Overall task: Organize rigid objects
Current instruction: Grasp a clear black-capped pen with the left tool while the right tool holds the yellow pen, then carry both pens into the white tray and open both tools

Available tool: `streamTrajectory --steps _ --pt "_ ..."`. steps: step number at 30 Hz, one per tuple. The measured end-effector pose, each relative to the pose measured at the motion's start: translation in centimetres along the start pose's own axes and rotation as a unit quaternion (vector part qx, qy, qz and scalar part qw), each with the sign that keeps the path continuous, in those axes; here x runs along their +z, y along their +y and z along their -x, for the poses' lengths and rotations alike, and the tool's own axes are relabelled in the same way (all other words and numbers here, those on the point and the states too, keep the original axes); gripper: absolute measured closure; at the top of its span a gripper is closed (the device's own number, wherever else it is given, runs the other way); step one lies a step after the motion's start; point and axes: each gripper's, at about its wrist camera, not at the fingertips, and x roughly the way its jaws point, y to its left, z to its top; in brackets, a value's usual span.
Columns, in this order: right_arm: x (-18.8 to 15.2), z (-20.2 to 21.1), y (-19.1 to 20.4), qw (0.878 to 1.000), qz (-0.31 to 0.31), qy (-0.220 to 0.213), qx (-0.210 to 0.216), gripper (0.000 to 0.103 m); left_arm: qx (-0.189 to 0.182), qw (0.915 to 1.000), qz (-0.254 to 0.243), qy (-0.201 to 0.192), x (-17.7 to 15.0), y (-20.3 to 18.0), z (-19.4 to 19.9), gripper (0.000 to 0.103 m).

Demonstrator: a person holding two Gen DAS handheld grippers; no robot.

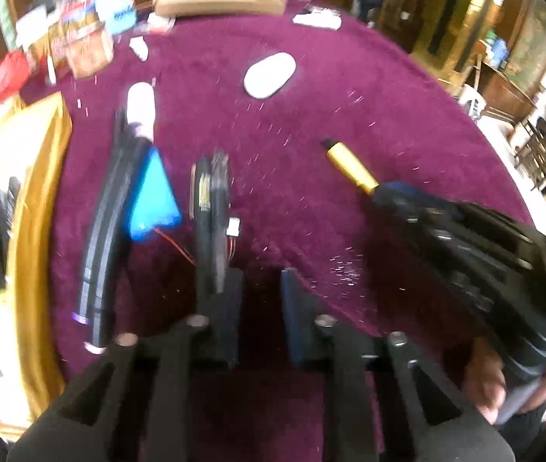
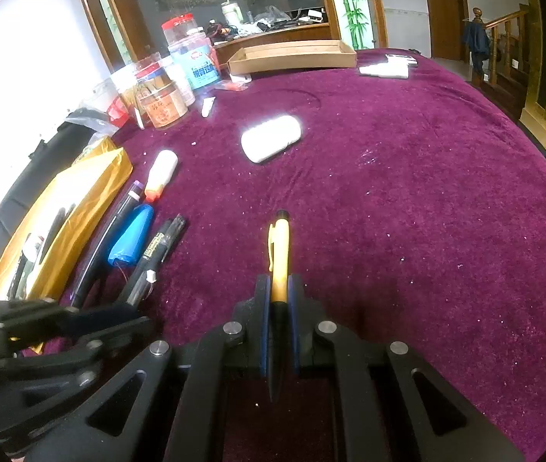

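The right gripper (image 2: 278, 288) is clamped on a yellow pen (image 2: 279, 248) above the purple table (image 2: 407, 192), right of the blue pouch (image 2: 131, 239). The left gripper (image 1: 261, 281) stands slightly apart, empty, beside black pens (image 1: 211, 200). Next, the pen likely joins that row.

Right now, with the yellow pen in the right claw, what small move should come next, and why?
Probably carry the yellow plastic pen, clamped in the right claw, leftward to lay it beside the black pens near the blue battery pack, since the long items already lie there in a row.
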Motion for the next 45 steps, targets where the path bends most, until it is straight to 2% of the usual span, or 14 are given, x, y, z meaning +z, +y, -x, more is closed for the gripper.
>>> streamTrajectory --steps 2,4,7,9,13,15,19,21,22,25,32,38,43,45 --pt "-0.1 0.1 0.0 1.000 0.000 0.000 0.001 0.095 0.013 0.9999 0.007 -0.009 -0.2 0.3 0.1 0.089" --pt "-0.1 0.1 -0.1 1.000 -0.002 0.001 0.001 0.095 0.009 0.9996 0.023 -0.011 -0.5 0.8 0.7 0.089" --pt "0.0 0.0 0.0 1.000 -0.002 0.001 -0.002 0.095 0.002 0.9993 0.019 -0.032 -1.0 1.0 2.0 0.088" --pt "0.1 -0.2 0.1 1.000 0.002 0.003 -0.006 0.095 0.010 0.9986 0.018 -0.048 -1.0 1.3 2.4 0.087" --pt "0.0 -0.3 0.3 1.000 0.006 0.008 -0.012 0.095 0.011 0.9987 0.026 -0.042 -0.9 2.0 1.3 0.087" --pt "0.0 -0.4 0.2 1.000 0.006 0.008 -0.014 0.095 0.016 0.9993 0.020 -0.026 -1.3 1.5 0.8 0.087" --pt "0.1 -0.6 0.3 1.000 0.007 0.014 -0.020 0.095 0.013 0.9991 0.019 -0.035 -1.3 1.5 0.6 0.087" --pt "0.1 -0.7 0.4 1.000 0.009 0.017 -0.023 0.095 0.012 0.9991 0.016 -0.039 -0.8 1.7 0.3 0.096" --pt "0.1 -0.8 0.5 0.999 0.010 0.018 -0.025 0.095 0.019 0.9990 0.014 -0.038 -0.6 1.8 0.1 0.097" --pt "0.0 -0.9 0.4 0.999 0.008 0.022 -0.027 0.095 -0.001 0.9990 0.030 -0.034 -0.9 2.3 0.6 0.097" --pt "0.0 -0.9 0.6 0.999 0.012 0.026 -0.029 0.095 -0.052 0.9950 0.047 -0.071 -3.3 2.4 4.6 0.097" --pt "0.0 -1.1 0.8 0.999 0.019 0.031 -0.031 0.095 -0.105 0.9903 0.072 -0.057 -5.1 2.6 6.6 0.097" --pt "-0.2 -0.9 1.1 0.999 0.024 0.028 -0.026 0.095 -0.104 0.9883 0.088 -0.068 -5.8 3.2 8.1 0.097" --pt "-0.3 -0.3 1.2 0.999 0.025 0.012 -0.016 0.095 -0.104 0.9867 0.097 -0.078 -6.1 3.8 9.0 0.097"
